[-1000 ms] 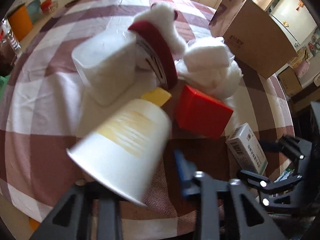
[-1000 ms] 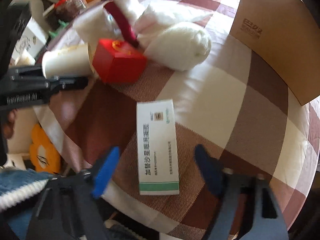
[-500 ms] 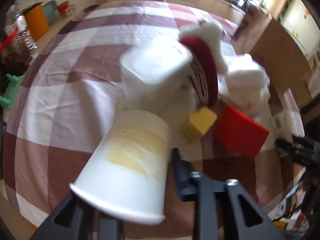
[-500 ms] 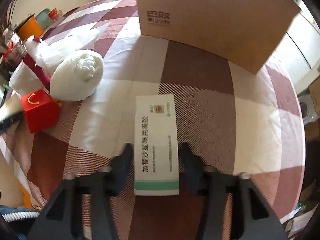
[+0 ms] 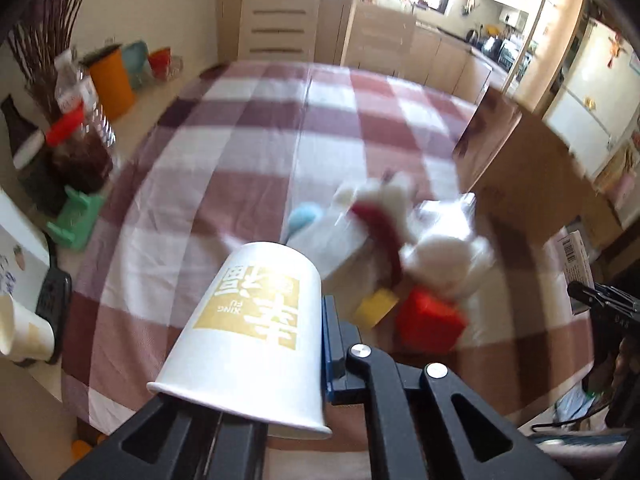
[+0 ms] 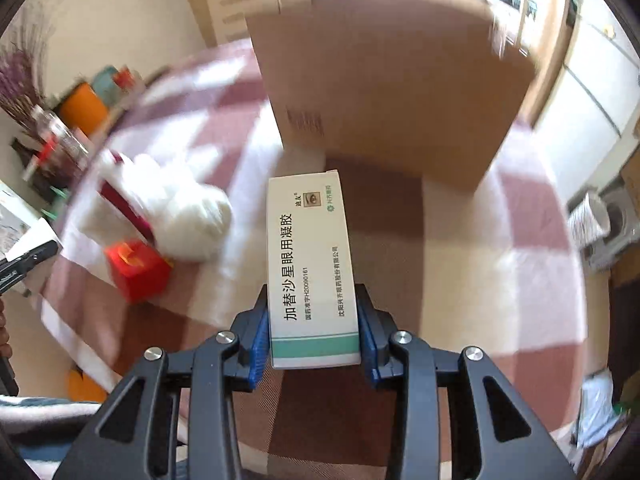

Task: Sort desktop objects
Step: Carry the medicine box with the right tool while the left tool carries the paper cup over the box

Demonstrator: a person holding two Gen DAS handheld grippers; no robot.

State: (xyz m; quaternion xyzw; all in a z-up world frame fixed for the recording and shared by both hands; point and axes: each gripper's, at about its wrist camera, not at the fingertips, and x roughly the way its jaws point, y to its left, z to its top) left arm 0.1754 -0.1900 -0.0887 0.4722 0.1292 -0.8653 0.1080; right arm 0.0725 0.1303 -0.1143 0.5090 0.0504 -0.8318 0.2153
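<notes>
- Left gripper (image 5: 276, 344): closed on a white paper cup (image 5: 252, 328) with a gold label; cup tilted, rim toward the camera, base pointing out over the table. Only the blue pad on the right side of the cup is visible; the other finger is hidden behind the cup.
- Cup is held above the checked tablecloth (image 5: 224, 160), near the table's close edge.
- Right of the cup on the cloth, blurred: a yellow block (image 5: 376, 309), a red box (image 5: 430, 322) just beside it, and a white plush toy (image 5: 444, 252) with a dark red band behind both.
- Right gripper (image 6: 314, 338): jaws narrowed onto a white medicine box (image 6: 310, 264) with a green stripe, blue pads (image 6: 258, 342) pressed on its two long sides. Box points forward, raised off the cloth.
- Ahead of the medicine box: a large cardboard box (image 6: 392, 80) standing on the table.
- Left in that view: the plush toy and red box, well apart from the held box.
</notes>
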